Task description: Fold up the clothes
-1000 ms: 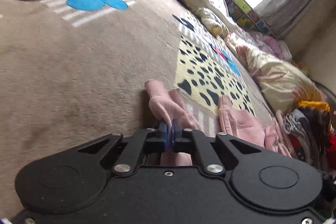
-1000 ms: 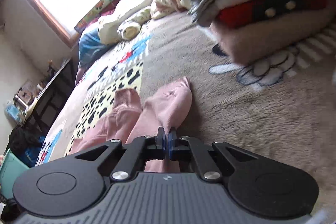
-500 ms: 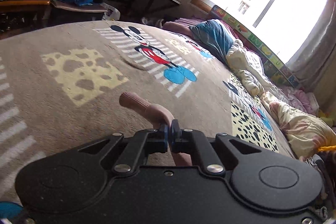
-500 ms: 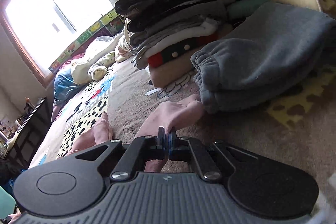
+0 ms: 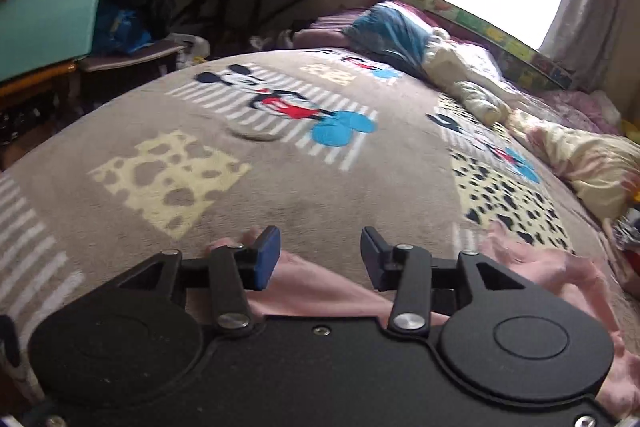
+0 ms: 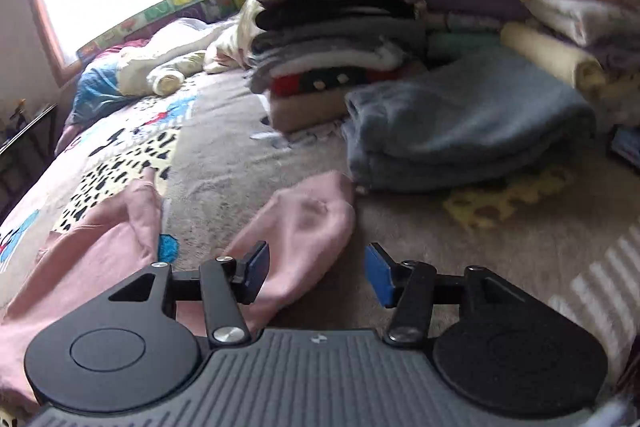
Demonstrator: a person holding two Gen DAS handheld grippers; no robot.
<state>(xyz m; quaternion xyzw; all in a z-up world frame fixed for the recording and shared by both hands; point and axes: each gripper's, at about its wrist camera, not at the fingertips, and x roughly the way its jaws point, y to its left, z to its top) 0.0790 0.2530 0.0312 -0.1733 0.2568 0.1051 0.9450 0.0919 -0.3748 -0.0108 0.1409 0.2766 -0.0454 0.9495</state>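
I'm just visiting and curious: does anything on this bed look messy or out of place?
Mostly the pink garment: it lies rumpled on the blanket, one end nearly against the folded grey piece. The clothes stack behind looks slightly uneven.

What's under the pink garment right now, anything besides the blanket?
The pink garment lies flat on the cartoon-print blanket, near the folded grey piece. Only blanket shows around its edges; whatever is beneath the cloth itself is covered.

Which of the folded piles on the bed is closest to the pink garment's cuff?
The grey-blue folded fleece. It lies low, right beside the pink cuff, while the tall dark stack sits behind it, farther back.
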